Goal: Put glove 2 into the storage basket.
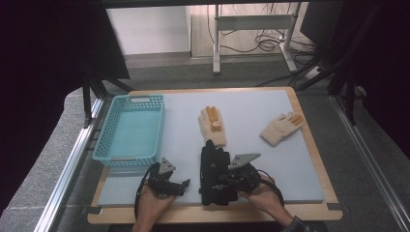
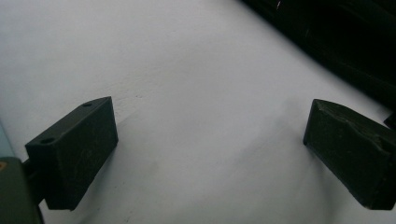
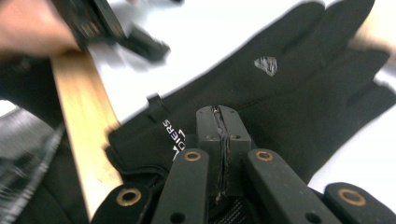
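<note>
On the tabletop the black glove lies near my edge, its long axis running away from me, fingers pointing toward the far side and cuff toward me. The blue basket stands to its left, beyond my left tool. My right tool sits over the cuff end, jaws pressed together; I judge it has pinched the glove's fabric there. My left tool is wide open over bare mat, holding nothing, and nearer the basket.
</note>
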